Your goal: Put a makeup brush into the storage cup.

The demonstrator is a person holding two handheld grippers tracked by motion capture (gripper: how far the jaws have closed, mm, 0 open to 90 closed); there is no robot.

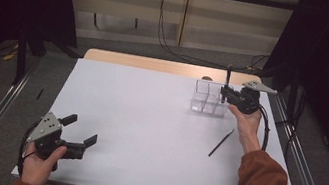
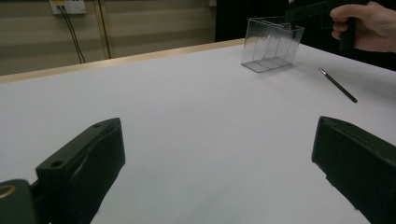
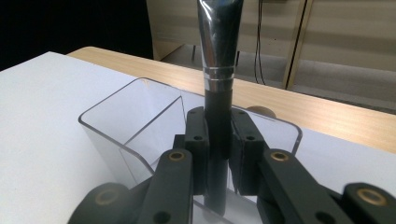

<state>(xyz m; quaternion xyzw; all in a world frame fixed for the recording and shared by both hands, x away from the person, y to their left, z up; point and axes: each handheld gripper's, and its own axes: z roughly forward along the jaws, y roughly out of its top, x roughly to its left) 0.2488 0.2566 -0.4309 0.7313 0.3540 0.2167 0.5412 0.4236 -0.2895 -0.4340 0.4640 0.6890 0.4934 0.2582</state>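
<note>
Right gripper [image 3: 218,135] at frame centre is clamped on the upright brush [image 3: 218,84], its lower end inside the clear box [image 3: 116,126]

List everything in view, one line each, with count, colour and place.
Clear plastic divided box: one, transparent, far right of the table.
Black-handled brush with silver ferrule: one, upright over the box, clamped in the right gripper.
Thin dark pencil-like stick: one, lying on the table, nearer than the box.
White table: one, with a wooden far edge.
Left gripper: black, jaws open, near left.
Right gripper: black, shut on the brush.
</note>
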